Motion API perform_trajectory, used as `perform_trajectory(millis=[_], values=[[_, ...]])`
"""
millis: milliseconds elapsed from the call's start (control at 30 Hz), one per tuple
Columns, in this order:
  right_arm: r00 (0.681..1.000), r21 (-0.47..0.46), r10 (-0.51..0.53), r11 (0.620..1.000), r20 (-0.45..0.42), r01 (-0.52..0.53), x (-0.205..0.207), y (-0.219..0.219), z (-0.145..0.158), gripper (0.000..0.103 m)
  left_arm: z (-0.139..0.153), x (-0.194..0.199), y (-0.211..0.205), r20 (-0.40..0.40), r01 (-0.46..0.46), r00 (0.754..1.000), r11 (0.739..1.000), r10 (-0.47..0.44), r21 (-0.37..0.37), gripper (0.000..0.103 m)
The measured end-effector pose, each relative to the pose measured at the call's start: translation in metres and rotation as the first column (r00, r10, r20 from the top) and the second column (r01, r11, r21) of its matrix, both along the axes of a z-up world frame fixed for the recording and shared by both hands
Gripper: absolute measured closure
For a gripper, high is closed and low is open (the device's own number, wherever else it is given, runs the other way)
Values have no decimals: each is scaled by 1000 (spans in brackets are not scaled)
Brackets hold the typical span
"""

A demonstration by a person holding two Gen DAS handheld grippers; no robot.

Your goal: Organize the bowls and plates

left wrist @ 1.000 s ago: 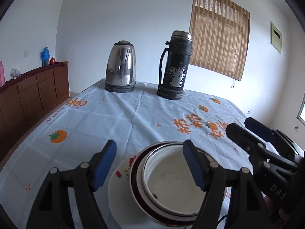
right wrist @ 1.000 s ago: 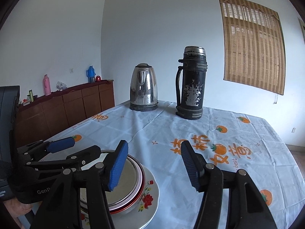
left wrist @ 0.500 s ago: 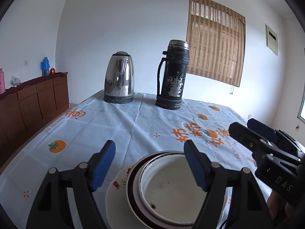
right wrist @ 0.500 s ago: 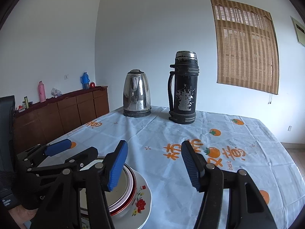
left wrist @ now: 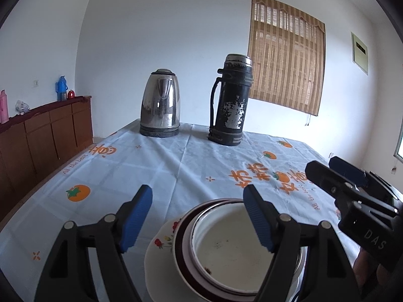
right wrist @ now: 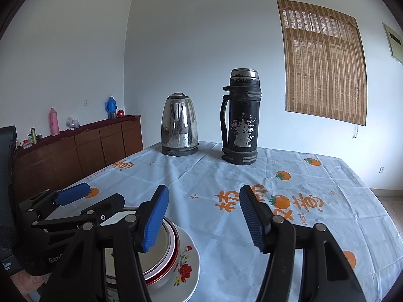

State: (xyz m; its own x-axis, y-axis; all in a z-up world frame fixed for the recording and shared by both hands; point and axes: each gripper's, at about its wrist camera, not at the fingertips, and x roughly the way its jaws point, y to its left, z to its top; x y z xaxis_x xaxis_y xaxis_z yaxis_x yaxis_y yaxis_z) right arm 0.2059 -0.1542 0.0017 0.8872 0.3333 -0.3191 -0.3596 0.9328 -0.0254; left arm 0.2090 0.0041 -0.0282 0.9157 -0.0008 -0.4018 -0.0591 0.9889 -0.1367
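A stack stands at the table's near edge: a white flowered plate point(left wrist: 161, 249) point(right wrist: 186, 264) carries a dark-red-rimmed bowl point(left wrist: 180, 229) with a white bowl point(left wrist: 226, 251) nested in it. My left gripper point(left wrist: 197, 219) is open and empty, hovering above and behind the stack, its right finger over the white bowl's rim. My right gripper point(right wrist: 204, 216) is open and empty, to the right of the stack; it also shows in the left wrist view point(left wrist: 337, 176). The left gripper shows in the right wrist view point(right wrist: 88, 198).
A steel kettle point(left wrist: 160, 110) point(right wrist: 179, 125) and a worn black thermos point(left wrist: 233, 100) point(right wrist: 240, 118) stand at the far end of the tablecloth point(left wrist: 176, 166). A wooden sideboard point(left wrist: 37, 136) with bottles lines the left wall.
Both grippers have drawn back and up from the stack, both still open. The stack has slid lower in both views. Nothing was taken hold of.
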Motion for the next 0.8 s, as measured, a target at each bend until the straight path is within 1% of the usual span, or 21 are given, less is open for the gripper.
perform_trajectory(millis=[800], values=[[1000,8,-1,1000,6,1,-1,-2,0,42,1,-1,1,5,-6,1000,1000,6,12,27]])
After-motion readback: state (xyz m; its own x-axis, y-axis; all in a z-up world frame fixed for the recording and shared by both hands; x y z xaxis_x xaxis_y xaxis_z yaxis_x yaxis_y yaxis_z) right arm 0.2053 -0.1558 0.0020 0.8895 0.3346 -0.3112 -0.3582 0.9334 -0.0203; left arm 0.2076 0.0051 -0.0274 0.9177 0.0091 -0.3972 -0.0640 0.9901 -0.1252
